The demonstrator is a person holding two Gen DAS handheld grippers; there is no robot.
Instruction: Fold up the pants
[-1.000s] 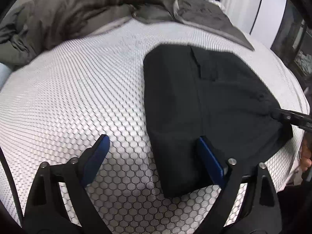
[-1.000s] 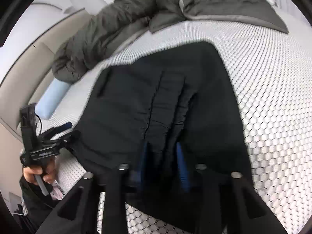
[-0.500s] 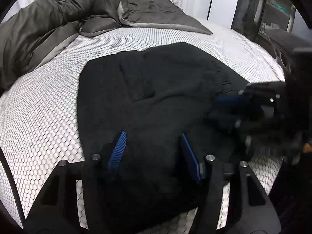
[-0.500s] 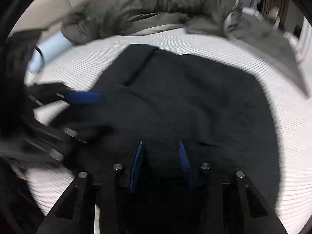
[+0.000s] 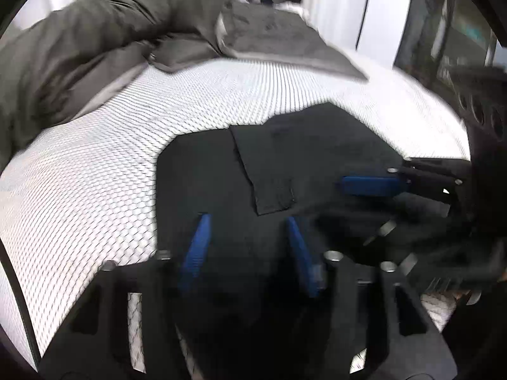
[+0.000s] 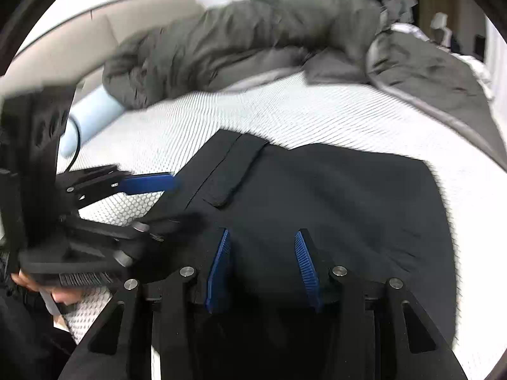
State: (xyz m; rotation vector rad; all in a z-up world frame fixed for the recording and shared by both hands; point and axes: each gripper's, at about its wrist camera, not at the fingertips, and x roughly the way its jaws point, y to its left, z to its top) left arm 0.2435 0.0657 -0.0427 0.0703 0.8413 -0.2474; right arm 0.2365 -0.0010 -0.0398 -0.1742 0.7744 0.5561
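Black pants [image 5: 317, 158] lie folded into a wide block on the white honeycomb mattress [image 5: 88, 190], a pocket flap showing on top. My left gripper [image 5: 250, 247] straddles their near edge and its jaws are closing, with fabric between the blue pads, which still stand apart. In the right wrist view the pants [image 6: 342, 202] fill the middle. My right gripper [image 6: 262, 266] has dark fabric filling the gap between its pads and its jaws are easing open. Each gripper shows in the other's view: the right gripper [image 5: 364, 209] and the left gripper [image 6: 171, 202].
A rumpled grey duvet [image 6: 237, 41] is heaped across the far side of the bed. A pale blue pillow [image 6: 92, 117] lies by the beige headboard [image 6: 63, 41]. A person's hand [image 6: 63, 296] holds the left gripper at the bed's near edge. Dark furniture [image 5: 459, 31] stands beyond the bed.
My left gripper moved from the bare mattress onto the pants' near edge and its pads drew closer together. The two grippers came near each other. The right stayed on the fabric.
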